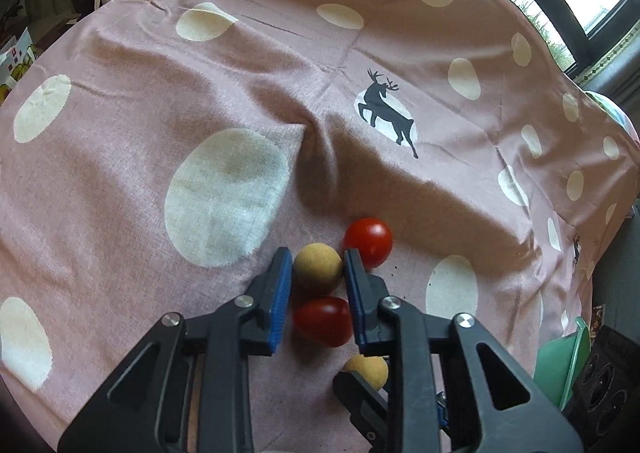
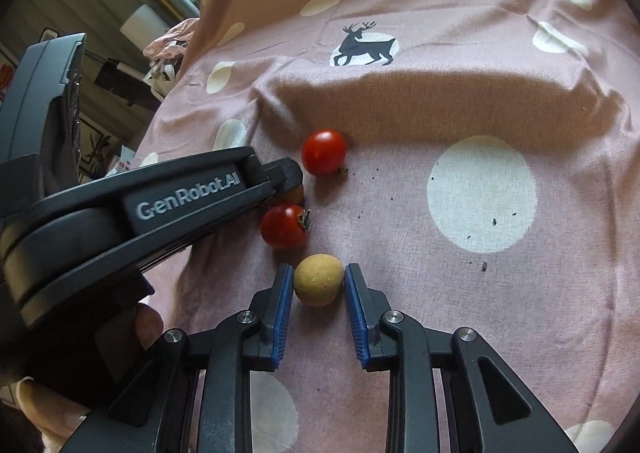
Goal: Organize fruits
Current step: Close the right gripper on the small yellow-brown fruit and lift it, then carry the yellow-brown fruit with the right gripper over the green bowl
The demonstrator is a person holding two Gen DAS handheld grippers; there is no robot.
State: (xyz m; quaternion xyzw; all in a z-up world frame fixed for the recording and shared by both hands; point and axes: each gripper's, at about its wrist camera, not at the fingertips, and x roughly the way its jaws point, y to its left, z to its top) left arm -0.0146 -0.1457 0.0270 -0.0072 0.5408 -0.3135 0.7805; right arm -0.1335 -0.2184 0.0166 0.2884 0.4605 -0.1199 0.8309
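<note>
On a pink cloth (image 1: 132, 101) with cream dots and a deer print, four small fruits are lying in a tight cluster. The left gripper (image 1: 318, 265) is pinching a tan fruit (image 1: 318, 263), its blue pads (image 1: 280, 289) pressing on both sides of it while the fruit is resting on the cloth. In the left wrist view a red tomato (image 1: 368, 241) is sitting just at 1 o'clock of that fruit, touching the right-hand finger, and a second red tomato (image 1: 324, 320) is lying just at 6 o'clock of it, between the finger arms. The right gripper (image 2: 319, 283) is clamping a second tan fruit (image 2: 319, 279), which shows in the left wrist view at 5 o'clock of the first one, partly hidden. In the right wrist view the stemmed tomato (image 2: 285, 227) is lying near 11 o'clock of that second fruit, the round tomato (image 2: 324, 152) is sitting farther off at 12 o'clock, and the left gripper is reaching in from 9 o'clock, covering most of its own fruit. Dark crumbs (image 2: 484, 265) are lying scattered at 3 o'clock. A green container (image 1: 566, 361) is showing at the cloth's edge at 4 o'clock in the left wrist view.
</note>
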